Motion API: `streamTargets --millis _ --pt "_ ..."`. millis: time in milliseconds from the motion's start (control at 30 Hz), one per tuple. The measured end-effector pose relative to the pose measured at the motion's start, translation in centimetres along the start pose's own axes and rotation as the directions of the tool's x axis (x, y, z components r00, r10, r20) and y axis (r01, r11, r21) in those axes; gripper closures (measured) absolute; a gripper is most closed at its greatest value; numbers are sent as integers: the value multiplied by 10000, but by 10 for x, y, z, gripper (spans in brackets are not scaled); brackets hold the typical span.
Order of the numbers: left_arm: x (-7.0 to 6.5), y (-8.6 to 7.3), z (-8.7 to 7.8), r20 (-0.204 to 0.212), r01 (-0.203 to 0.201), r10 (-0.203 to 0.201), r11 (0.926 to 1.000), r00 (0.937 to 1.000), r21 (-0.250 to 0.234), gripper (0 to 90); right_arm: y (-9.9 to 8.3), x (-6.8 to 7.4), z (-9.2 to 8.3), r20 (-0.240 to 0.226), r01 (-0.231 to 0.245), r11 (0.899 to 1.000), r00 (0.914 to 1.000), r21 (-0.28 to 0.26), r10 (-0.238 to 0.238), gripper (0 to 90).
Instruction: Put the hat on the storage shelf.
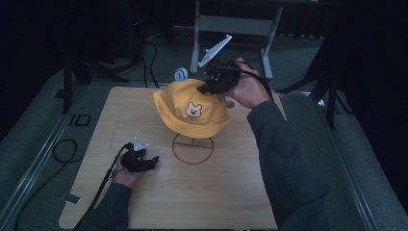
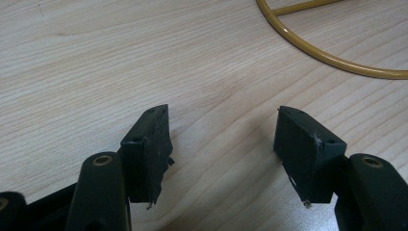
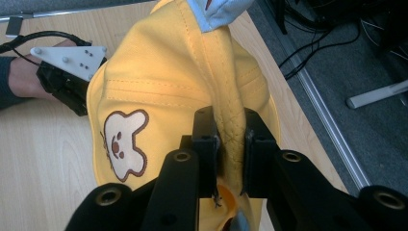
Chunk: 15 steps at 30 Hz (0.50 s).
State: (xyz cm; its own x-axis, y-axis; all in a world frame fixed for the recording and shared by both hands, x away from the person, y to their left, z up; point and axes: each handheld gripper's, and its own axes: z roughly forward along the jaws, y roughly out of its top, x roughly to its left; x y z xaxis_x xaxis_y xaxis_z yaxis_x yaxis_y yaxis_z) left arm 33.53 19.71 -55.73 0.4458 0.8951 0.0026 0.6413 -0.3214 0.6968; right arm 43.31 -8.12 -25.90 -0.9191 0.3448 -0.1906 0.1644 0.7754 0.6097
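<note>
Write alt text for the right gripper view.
The right tool pinches a folded brim of a yellow hat with a bear face, above a wooden table. Beyond the hat, the left tool rests in a hand on the table.

Both forearms wear dark grey-green sleeves (image 1: 288, 159). The left gripper (image 2: 223, 154) and right gripper (image 3: 230, 144) are black, with brass-ringed screw holes on the jaws' arms, grey three-cornered plates and trailing black cables.
</note>
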Motion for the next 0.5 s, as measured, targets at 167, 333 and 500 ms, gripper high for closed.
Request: streamTargets --millis 167,333,500 --pt "0 0 0 -5 -3 3 10000 10000 -2 382 4 2 5 44 -32 10000 10000 11 32 779" --pt "0 0 0 -7 -6 6 10000 10000 -1 381 10 4 13 85 -107 9998 9999 -141 109 777" --pt "0 0 0 -3 -2 2 10000 10000 -3 382 12 6 23 69 -162 9999 9998 -31 162 778"
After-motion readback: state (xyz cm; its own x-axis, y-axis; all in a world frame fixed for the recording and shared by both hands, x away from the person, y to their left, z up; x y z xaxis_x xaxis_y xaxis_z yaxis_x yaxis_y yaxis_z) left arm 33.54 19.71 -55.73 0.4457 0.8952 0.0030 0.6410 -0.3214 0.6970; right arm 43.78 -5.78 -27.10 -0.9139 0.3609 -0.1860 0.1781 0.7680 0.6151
